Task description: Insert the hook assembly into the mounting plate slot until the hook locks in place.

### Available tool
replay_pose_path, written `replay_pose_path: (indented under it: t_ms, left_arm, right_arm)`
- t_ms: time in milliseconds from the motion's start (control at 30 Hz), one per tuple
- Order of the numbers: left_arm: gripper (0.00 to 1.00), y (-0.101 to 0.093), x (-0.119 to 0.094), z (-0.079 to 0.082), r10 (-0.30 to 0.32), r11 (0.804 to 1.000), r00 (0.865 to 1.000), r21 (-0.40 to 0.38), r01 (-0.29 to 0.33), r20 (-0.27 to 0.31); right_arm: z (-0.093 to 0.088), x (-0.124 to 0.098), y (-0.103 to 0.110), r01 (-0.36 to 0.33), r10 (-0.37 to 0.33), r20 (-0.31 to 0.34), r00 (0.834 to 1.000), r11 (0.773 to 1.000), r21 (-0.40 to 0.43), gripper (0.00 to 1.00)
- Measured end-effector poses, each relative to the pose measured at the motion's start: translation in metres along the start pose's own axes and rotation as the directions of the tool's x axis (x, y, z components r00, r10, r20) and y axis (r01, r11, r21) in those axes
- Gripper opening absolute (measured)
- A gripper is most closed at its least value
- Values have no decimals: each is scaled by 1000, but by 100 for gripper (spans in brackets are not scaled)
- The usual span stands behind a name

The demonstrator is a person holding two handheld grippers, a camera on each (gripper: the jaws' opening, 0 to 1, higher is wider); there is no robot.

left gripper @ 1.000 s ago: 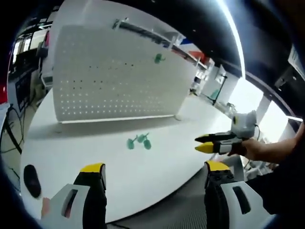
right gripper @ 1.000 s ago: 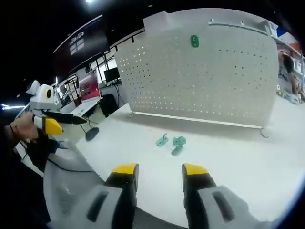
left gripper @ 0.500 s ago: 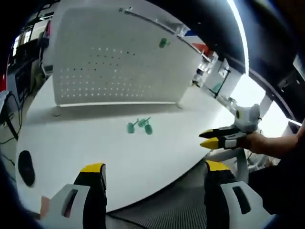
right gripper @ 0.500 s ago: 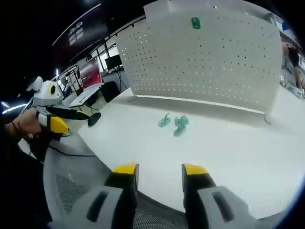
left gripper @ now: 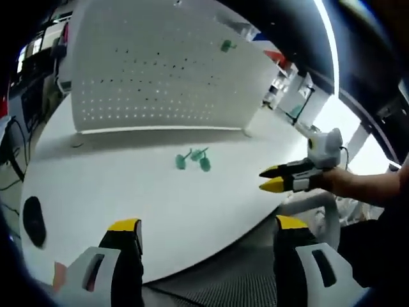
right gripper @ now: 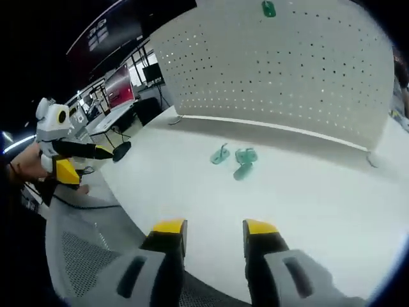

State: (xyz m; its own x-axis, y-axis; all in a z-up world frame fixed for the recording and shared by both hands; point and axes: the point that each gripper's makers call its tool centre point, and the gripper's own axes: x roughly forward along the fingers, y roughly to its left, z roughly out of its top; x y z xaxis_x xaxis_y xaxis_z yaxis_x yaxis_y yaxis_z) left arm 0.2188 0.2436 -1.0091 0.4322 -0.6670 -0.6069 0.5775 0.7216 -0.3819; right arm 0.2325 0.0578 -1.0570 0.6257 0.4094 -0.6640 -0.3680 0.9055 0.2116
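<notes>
Three translucent green plastic hooks on matte white table; both jaws released, empty.

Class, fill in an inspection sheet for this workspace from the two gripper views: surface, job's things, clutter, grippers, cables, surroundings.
Surface: white table, bare over most of its top.
Job's things: three green hooks lie loose together mid-table; one green hook sits high on the upright white pegboard at the table's far edge.
Clutter: a dark oval object near the table's edge; what it is cannot be told.
Grippers: left gripper open, empty, back at the near edge; right gripper open, empty, also short of the hooks.
Cables: dark cables off the table's side.
Surroundings: screens and desks beyond the table.
</notes>
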Motion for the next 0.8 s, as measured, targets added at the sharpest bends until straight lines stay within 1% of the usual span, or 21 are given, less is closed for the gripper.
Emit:
replay_pose_path:
  t_ms: [200, 300, 367, 500, 567, 667, 800]
  left_arm:
    - [85, 0, 3, 4, -4, 1000, 1000, -6, 4, 0]
    - [86, 3, 4, 7, 4, 1000, 1000, -19, -3, 11]
    - [85, 6, 4, 7, 7, 1000, 1000, -26, -6, 11]
    - [85, 9, 5, 6, 9, 999, 1000, -34, -9, 1]
    - [85, 11, 4, 8, 12, 999, 1000, -41, -12, 5]
    - [84, 12, 4, 9, 14, 999, 1000, -49, -13, 10]
    - [84, 15, 4, 9, 16, 998, 1000, -60, -16, 8]
  right_arm:
    - [11, 25, -8, 7, -8, -19, 1000, 1000, -15, 31]
    - [16, 39, -10, 9, -9, -27, 1000, 1000, -12, 31]
    - [18, 52, -11, 6, -8, -46, 999, 999, -35, 30]
    - [28, 72, -12, 8, -11, -50, 999, 998, -59, 28]
    - [32, 81, -15, 13, -17, -55, 998, 998, -65, 28]
    - [42, 89, -19, 20, -22, -36, 999, 999, -51, 26]
    - [52, 101, -23, 31, -34, -38, 999, 997, -64, 26]
